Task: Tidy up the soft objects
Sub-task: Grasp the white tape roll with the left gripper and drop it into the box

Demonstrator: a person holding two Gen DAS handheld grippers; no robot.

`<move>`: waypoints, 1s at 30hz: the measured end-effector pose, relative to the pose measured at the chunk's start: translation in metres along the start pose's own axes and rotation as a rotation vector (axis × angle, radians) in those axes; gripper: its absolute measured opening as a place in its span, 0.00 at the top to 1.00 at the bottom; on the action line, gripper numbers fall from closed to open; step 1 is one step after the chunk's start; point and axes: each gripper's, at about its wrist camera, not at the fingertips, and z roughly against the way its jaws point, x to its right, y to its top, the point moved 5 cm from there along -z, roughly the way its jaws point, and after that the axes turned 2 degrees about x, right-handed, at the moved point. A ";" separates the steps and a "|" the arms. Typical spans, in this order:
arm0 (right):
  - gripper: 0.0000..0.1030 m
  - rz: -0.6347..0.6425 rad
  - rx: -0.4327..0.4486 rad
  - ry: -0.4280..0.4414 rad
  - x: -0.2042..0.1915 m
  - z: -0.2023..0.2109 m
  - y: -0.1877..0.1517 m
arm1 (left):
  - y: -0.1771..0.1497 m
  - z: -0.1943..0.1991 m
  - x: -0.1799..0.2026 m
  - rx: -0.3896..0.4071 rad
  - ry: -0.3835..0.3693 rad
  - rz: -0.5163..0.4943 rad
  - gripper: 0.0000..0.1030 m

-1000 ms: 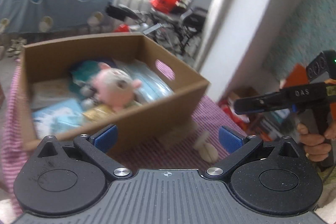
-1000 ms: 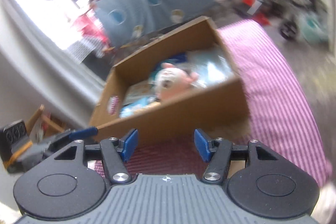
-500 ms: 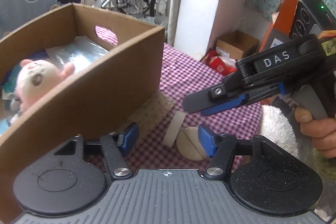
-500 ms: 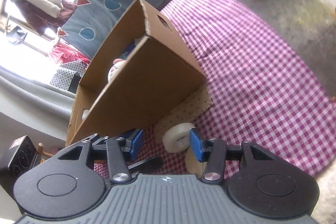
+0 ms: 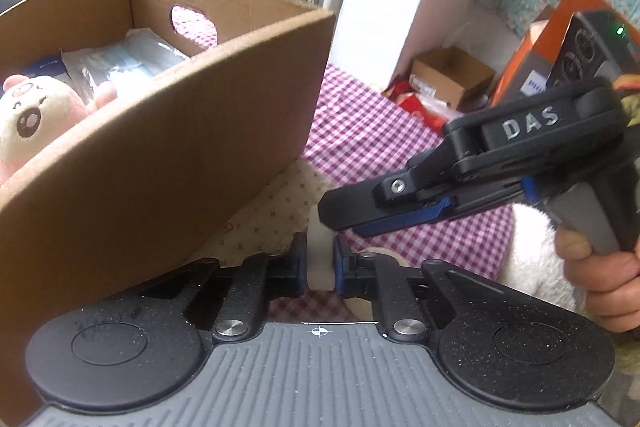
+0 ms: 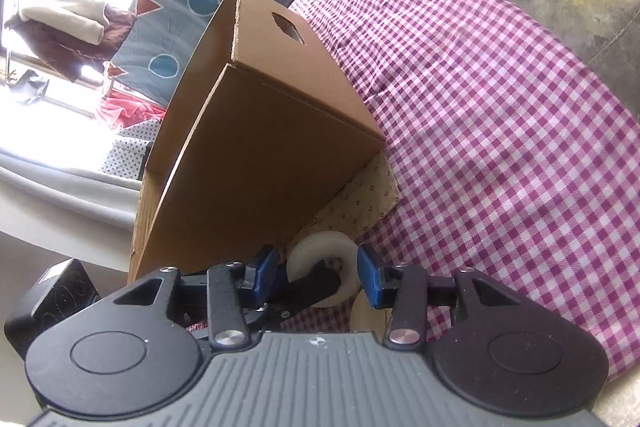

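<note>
My work surface is a table under a purple-and-white checked cloth (image 6: 500,115). A cardboard box (image 6: 272,147) stands on it. A beige patterned cloth (image 6: 360,199) lies flat just beside the box's near wall. A white ring (image 6: 320,247) stands on edge beside that cloth, between my right fingers.

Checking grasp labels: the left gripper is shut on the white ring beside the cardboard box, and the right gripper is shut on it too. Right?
Not quite. The left gripper is shut on the white ring beside the cardboard box, but the right wrist view shows the right gripper open, its pads either side of the ring with gaps.
</note>
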 end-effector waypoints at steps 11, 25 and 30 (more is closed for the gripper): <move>0.54 0.116 0.060 0.154 -0.070 0.042 -0.011 | 0.016 0.066 0.014 0.132 -0.017 -0.012 0.89; 0.54 0.176 0.251 0.254 -0.108 0.067 0.039 | 0.092 0.114 -0.060 0.233 -0.011 0.173 0.89; 0.54 0.117 0.279 0.226 -0.076 0.070 0.044 | 0.112 0.054 -0.090 0.052 -0.066 0.252 0.89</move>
